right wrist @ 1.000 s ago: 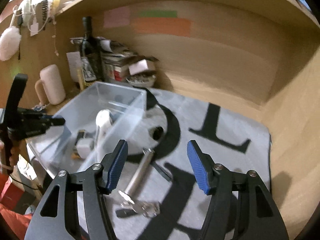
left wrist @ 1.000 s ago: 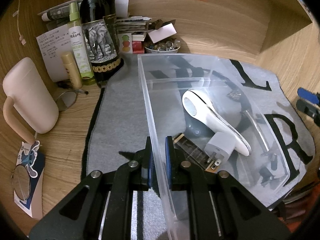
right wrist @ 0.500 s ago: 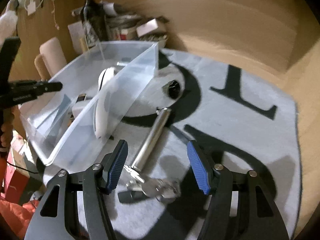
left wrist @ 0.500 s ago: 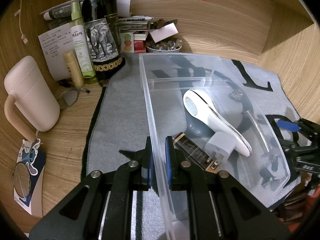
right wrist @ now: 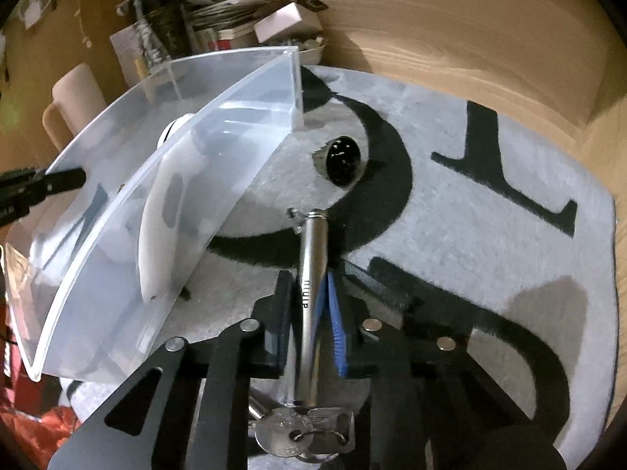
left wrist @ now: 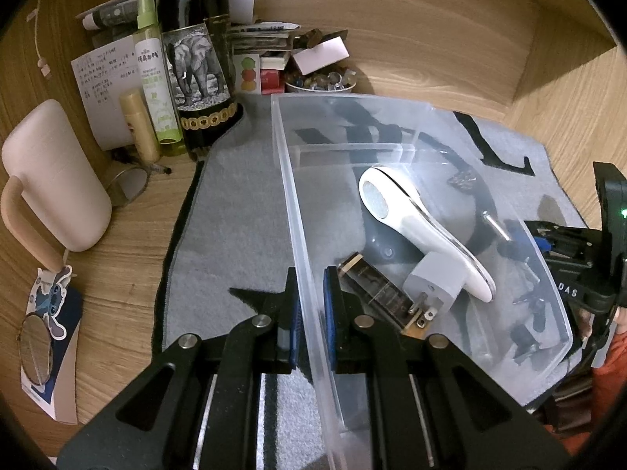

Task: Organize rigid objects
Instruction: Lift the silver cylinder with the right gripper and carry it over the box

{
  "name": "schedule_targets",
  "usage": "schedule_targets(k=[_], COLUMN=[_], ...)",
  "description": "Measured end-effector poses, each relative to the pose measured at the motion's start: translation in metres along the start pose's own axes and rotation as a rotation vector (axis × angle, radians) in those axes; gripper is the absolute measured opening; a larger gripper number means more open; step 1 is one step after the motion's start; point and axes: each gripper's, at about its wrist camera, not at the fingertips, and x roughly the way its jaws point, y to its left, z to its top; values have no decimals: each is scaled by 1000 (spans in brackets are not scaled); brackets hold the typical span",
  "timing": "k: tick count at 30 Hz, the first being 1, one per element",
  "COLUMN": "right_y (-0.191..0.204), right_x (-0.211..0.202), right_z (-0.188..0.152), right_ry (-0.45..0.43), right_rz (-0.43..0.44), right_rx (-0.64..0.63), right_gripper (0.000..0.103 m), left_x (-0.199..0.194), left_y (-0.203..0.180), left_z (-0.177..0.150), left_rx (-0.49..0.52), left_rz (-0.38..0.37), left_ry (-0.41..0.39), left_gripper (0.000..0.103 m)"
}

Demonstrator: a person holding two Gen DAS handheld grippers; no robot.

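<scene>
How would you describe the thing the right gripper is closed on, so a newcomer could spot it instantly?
Start at the grey rug with big black letters, just right of the clear plastic bin. There the right gripper clamps a slim silver metal cylinder. Unlike the black-stoned ring lying beyond it, it has keys at its near end.

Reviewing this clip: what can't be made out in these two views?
- Right wrist: keys partly hidden under the right gripper, which is shut on the metal cylinder.
- Left wrist: small dark pieces blurred behind the clear bin wall.
- Left wrist: handwritten note too small to read.
</scene>
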Motion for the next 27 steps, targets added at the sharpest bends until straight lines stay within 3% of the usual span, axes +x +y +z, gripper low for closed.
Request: schedule_targets(k=[9,19,27], right_y=[2,-3,21], right_x=[-9,-40,-71], right_z=[2,20,45], right_ry=[-37,-151,-264], right_rz=[9,-1,35], right_rx=[6,32,-24], right_gripper=[14,14,14], left_x=[3,1,0], left_y=[3,2,0], left_z=[0,1,2], left_rx=[-3,0,10], left_rz=[-6,1,8], left_ry=[10,7,6], left_gripper=[10,10,10])
